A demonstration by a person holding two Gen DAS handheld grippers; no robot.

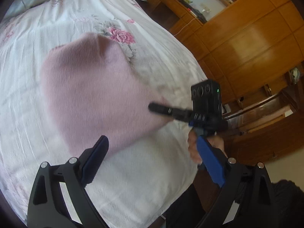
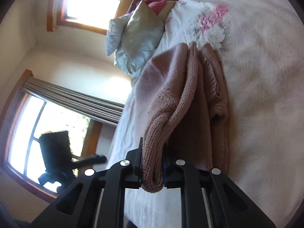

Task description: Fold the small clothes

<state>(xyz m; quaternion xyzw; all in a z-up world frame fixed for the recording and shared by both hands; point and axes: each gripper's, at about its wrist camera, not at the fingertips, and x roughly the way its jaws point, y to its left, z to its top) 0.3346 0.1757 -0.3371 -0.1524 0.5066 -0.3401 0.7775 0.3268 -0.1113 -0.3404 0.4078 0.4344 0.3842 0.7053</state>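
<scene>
A pink knit garment point(image 1: 91, 91) lies spread on the bed, blurred in the left wrist view. My left gripper point(image 1: 152, 140) stands open just above its near edge, with nothing between its fingers. My right gripper point(image 1: 153, 107) comes in from the right, held by a hand point(image 1: 192, 148), and pinches the garment's right edge. In the right wrist view my right gripper point(image 2: 153, 163) is shut on a thick fold of the pink knit garment point(image 2: 180, 95), which stretches away in loose folds towards the bed. My left gripper point(image 2: 100, 158) shows as a dark shape against a window.
The bed point(image 1: 57, 24) has a white floral cover, with pillows point(image 2: 136, 34) at its head. A wooden wardrobe point(image 1: 247, 43) and a cluttered desk point(image 1: 171, 1) stand beyond the bed's right edge. Two windows point(image 2: 91, 1) are on the wall.
</scene>
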